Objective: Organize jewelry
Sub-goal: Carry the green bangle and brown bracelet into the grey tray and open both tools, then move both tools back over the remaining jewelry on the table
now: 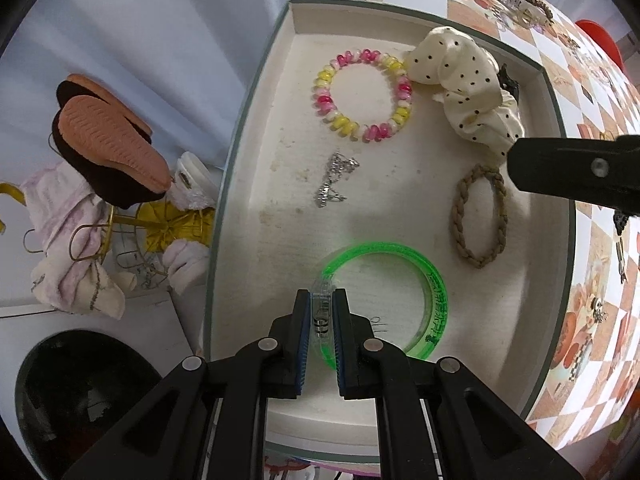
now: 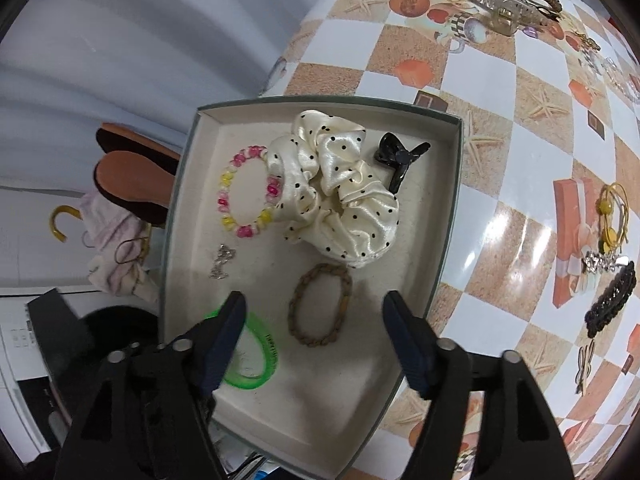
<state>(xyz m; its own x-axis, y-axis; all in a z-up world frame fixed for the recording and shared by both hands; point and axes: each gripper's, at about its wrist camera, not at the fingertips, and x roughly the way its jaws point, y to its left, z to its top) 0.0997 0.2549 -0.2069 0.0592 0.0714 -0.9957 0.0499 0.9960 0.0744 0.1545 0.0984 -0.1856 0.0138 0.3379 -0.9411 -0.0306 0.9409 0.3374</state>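
Pinching the near rim of the green bangle (image 1: pixel 434 304), the left gripper (image 1: pixel 322 320) has its fingers closed on it low inside the box (image 1: pixel 256 92). Easing them apart should let it lie flat, clear of the silver charm (image 1: pixel 332 180) (small, easily snagged). Further right, the right gripper (image 2: pixel 314 344) hangs wide open and empty above the braided hair tie (image 2: pixel 320 308); more pieces wait on the counter (image 2: pixel 500 128).
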